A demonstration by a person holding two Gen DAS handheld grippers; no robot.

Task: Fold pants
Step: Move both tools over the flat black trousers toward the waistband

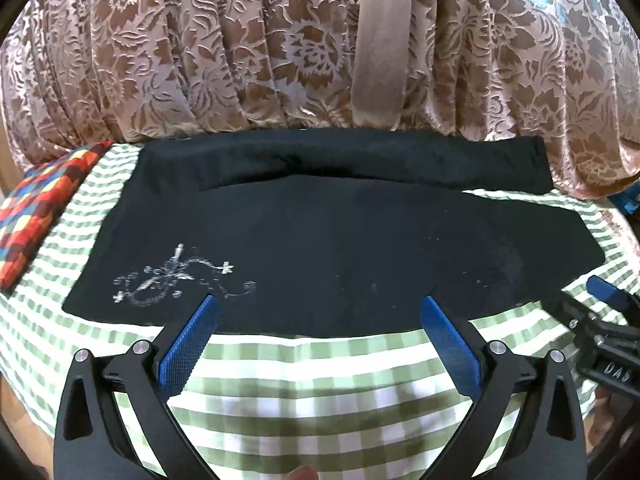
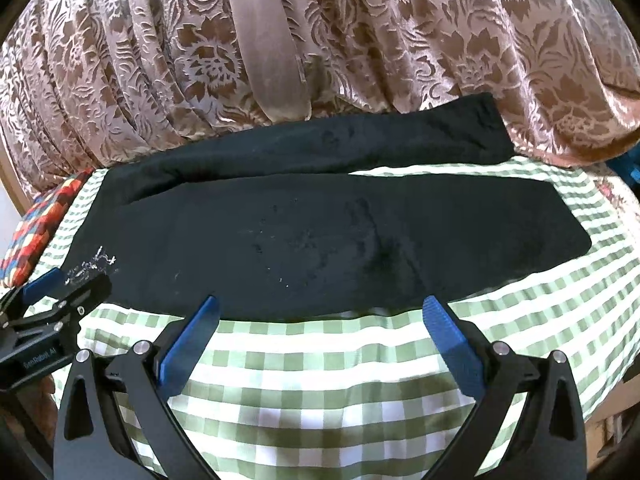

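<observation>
Black pants [image 1: 340, 236] lie flat across a green-and-white checked cloth [image 1: 320, 380], legs pointing right, with a silver embroidered motif [image 1: 176, 280] near the left end. They also show in the right wrist view [image 2: 320, 232]. My left gripper [image 1: 318, 306] is open and empty, its blue fingertips [image 1: 200, 320] over the pants' near edge. My right gripper [image 2: 318, 306] is open and empty at the near edge further right. Each gripper shows in the other's view: the right one [image 1: 604, 292] and the left one [image 2: 60, 284].
A brown floral curtain [image 1: 240, 60] hangs right behind the pants. A multicoloured patchwork cushion [image 1: 36, 216] lies at the far left on the cloth. A blue object [image 1: 630, 200] sits at the right edge.
</observation>
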